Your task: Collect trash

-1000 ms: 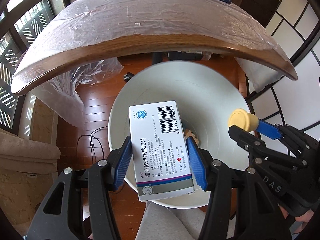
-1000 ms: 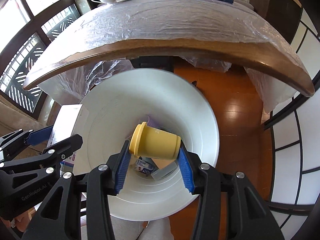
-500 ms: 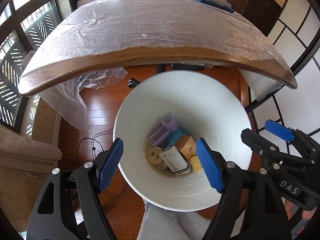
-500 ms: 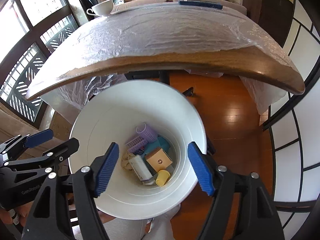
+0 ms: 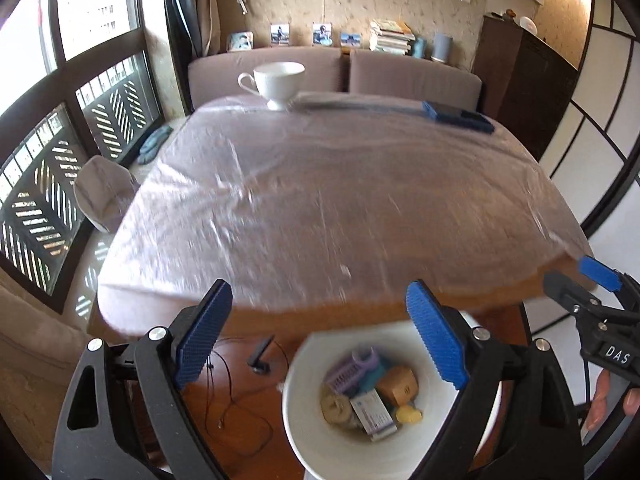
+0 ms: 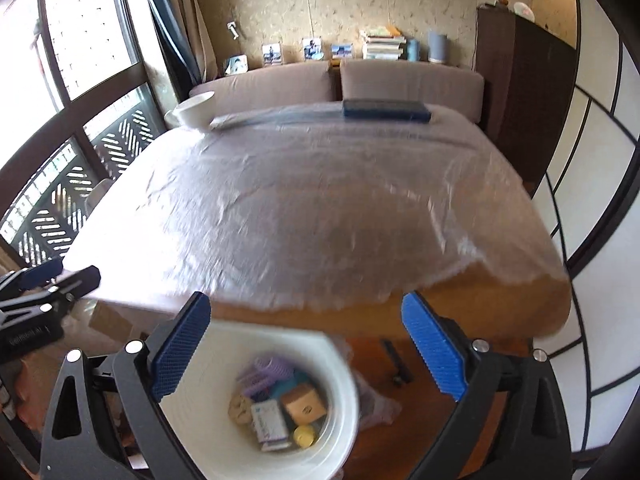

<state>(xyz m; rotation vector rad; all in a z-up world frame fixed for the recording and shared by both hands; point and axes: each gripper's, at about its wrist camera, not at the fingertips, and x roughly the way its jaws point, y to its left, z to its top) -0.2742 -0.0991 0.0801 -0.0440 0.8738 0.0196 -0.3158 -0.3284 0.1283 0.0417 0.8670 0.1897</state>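
A white bin (image 5: 304,432) stands on the floor below the table's near edge and also shows in the right wrist view (image 6: 344,412). Inside lie a white medicine box (image 5: 374,412), a yellow cup (image 5: 408,415), a brown box (image 5: 400,385) and a purple roller (image 5: 352,366). My left gripper (image 5: 320,336) is open and empty, above the bin at the table edge. My right gripper (image 6: 308,344) is open and empty, beside it on the right.
The wooden table (image 5: 328,200) has a clear plastic cover. A white cup (image 5: 278,82) and a dark blue flat case (image 5: 456,114) stand at its far end. A sofa (image 5: 336,70), a window (image 5: 48,120) at left and a dark cabinet (image 5: 528,76) at right surround it.
A second ago the left gripper held the medicine box and the right held the yellow cup over the bin. Both opened and dropped them in. Both grippers have since tilted up toward the table.
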